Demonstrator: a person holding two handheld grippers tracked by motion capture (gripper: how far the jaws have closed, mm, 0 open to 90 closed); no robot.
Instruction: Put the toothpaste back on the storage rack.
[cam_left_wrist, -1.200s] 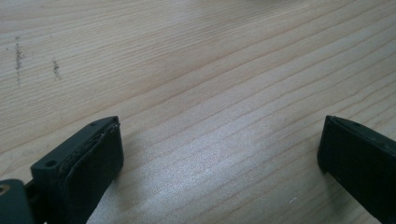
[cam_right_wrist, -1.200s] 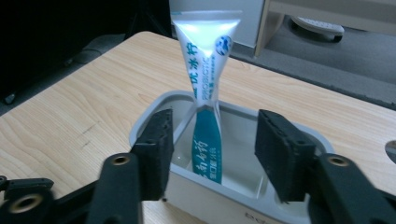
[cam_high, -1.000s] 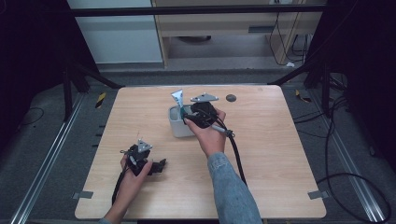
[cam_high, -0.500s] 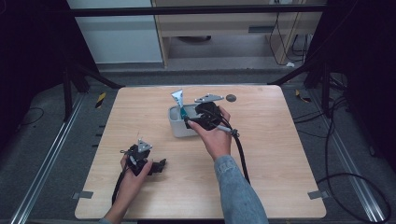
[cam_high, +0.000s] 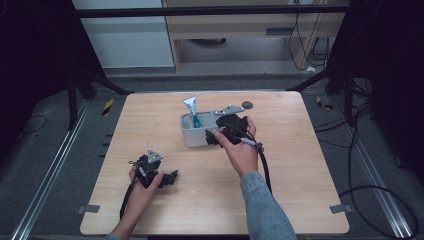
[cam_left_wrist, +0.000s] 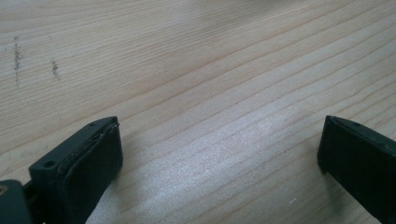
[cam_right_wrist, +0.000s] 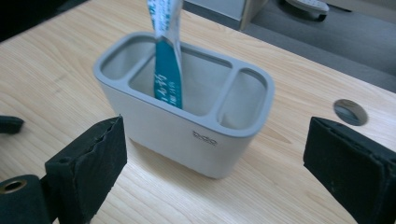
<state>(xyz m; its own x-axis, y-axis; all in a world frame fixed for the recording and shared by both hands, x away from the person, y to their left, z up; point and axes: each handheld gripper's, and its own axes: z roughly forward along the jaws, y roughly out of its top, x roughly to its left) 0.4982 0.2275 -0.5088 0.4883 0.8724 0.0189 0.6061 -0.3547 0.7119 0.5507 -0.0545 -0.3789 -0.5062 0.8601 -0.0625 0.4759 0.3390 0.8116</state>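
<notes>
The right gripper (cam_high: 214, 136) is held with its jaws spread wide and empty, just beside the grey three-compartment holder (cam_right_wrist: 187, 126), which is framed between them. A toothpaste tube (cam_right_wrist: 166, 60) is stood upright in the holder's middle compartment. The left gripper (cam_high: 167, 178) is kept near the table's front edge, jaws wide apart over bare wooden table (cam_left_wrist: 210, 93), well apart from the holder.
</notes>
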